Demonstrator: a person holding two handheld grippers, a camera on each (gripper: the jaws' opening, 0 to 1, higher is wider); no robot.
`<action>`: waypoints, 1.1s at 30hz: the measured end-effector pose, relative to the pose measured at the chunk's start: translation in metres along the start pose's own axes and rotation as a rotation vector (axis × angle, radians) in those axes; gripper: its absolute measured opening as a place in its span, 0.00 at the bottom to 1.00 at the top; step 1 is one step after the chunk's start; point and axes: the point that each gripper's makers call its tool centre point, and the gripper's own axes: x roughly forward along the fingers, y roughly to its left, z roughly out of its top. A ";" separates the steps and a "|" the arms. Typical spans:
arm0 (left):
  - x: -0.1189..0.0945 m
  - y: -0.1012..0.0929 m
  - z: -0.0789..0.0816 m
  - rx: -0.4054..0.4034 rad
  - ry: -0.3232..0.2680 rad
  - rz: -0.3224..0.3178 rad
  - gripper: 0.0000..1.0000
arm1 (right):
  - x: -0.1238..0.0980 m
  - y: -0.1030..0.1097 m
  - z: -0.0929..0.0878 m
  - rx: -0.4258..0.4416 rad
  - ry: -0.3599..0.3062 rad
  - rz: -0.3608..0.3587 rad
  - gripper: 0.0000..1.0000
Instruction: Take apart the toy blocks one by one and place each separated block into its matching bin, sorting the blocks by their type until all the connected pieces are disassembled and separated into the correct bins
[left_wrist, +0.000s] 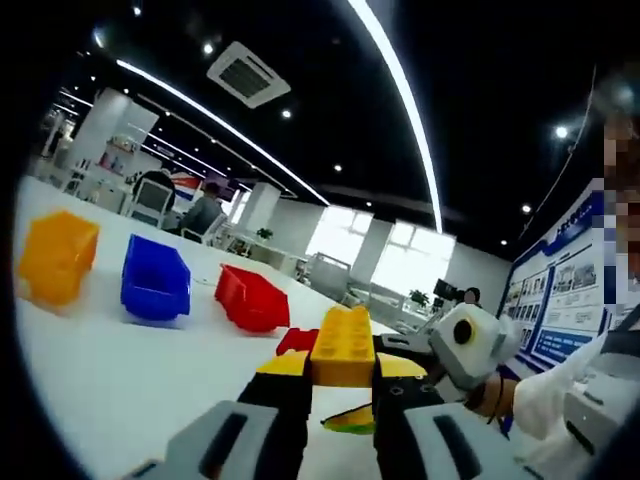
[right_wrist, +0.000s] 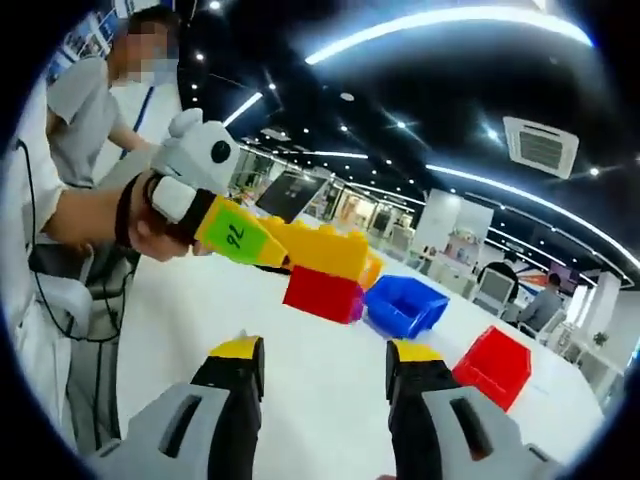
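My left gripper (left_wrist: 343, 366) is shut on a yellow block (left_wrist: 343, 343), held up above the white table (left_wrist: 120, 370). A red block (left_wrist: 298, 340) is joined to the yellow one on its far side. In the right gripper view the same yellow block (right_wrist: 322, 250) sits on top of the red block (right_wrist: 322, 293), gripped from the left by my left gripper (right_wrist: 272, 245) in a person's hand. My right gripper (right_wrist: 326, 350) stands open just short of the blocks, with nothing between its jaws. It enters the left gripper view from the right (left_wrist: 420, 348).
Three bins stand in a row on the table: orange (left_wrist: 57, 255), blue (left_wrist: 155, 278) and red (left_wrist: 250, 298). The blue bin (right_wrist: 405, 305) and red bin (right_wrist: 495, 365) lie beyond the blocks. People sit at desks in the background.
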 end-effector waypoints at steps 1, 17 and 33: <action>0.001 -0.001 -0.002 0.007 0.005 0.000 0.24 | 0.001 0.000 0.001 -0.001 0.000 -0.004 0.47; -0.001 -0.009 -0.003 -0.204 -0.031 -0.036 0.25 | -0.012 -0.016 0.017 -0.227 -0.011 -0.181 0.05; 0.007 -0.014 -0.002 -0.438 -0.100 -0.098 0.24 | -0.018 -0.018 0.051 -0.410 -0.153 -0.297 0.32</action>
